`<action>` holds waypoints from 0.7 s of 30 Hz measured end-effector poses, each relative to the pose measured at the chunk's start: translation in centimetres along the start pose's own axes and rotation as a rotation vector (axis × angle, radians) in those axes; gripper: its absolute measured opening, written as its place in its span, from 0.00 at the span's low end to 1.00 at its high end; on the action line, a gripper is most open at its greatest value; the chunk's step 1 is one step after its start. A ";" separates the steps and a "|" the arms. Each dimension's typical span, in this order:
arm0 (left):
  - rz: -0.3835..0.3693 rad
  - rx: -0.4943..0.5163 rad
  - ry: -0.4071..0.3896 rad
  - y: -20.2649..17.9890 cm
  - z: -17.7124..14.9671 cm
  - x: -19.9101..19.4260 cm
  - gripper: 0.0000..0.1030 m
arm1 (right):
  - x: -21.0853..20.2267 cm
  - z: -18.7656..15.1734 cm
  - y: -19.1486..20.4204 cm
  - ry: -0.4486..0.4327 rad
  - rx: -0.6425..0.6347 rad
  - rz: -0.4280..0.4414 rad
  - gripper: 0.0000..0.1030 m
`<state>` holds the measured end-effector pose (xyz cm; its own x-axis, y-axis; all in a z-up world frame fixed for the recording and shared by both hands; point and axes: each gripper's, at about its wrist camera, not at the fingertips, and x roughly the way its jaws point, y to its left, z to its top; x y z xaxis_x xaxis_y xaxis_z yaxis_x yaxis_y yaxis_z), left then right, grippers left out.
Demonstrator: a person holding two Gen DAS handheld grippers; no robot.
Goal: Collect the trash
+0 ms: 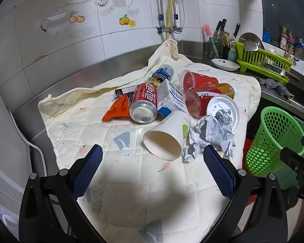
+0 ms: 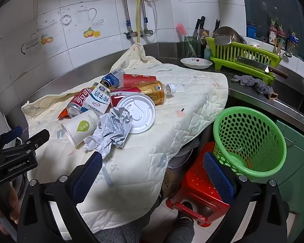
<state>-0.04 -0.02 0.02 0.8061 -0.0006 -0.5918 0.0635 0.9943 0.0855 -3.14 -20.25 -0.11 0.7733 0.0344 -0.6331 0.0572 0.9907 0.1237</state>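
On the quilted cloth point(image 1: 75, 121) covering the worktop, the trash lies in one loose pile, with a green mesh basket point(image 2: 251, 139) standing on a red stool point(image 2: 200, 192) off the cloth's right edge. The left hand-held gripper point(image 1: 153, 156) hovers with its jaws spread wide and empty, directly short of a white paper cup point(image 1: 168, 135) lying on its side, mouth toward the camera. The right hand-held gripper point(image 2: 152, 162) is likewise fully open and holds nothing, positioned between the cloth's edge and the basket.

Handling notes, by judgement:
- Paper cup: light and thin-walled; it will crush under firm closure. Grip across the rim or mid-body with gentle force.
- Crumpled paper point(image 1: 210, 135), touching the cup: very light, soft, compressible; any pinch through its bulk should hold.
- Red soda can point(image 1: 145, 103): light, smooth and round; likely to roll or slip. Clamp across the cylinder's middle.
- Milk carton point(image 1: 171, 97): flat faces give the most secure hold.
- White plastic lid point(image 1: 223, 109): flat and thin; take it by its edge.
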 end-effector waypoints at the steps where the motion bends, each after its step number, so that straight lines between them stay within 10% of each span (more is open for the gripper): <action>1: -0.011 -0.009 0.007 0.1 0.0 0.0 0.95 | 0.0 0.0 0.0 0.000 -0.002 -0.002 0.94; 21: -0.004 -0.005 0.021 0.2 -0.1 0.5 0.95 | 0.5 0.0 0.9 0.012 -0.009 -0.002 0.94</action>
<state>0.32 0.14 -0.30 0.7932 -0.0020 -0.6089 0.0637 0.9948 0.0797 -2.70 -19.36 -0.36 0.7656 0.0340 -0.6425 0.0528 0.9919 0.1154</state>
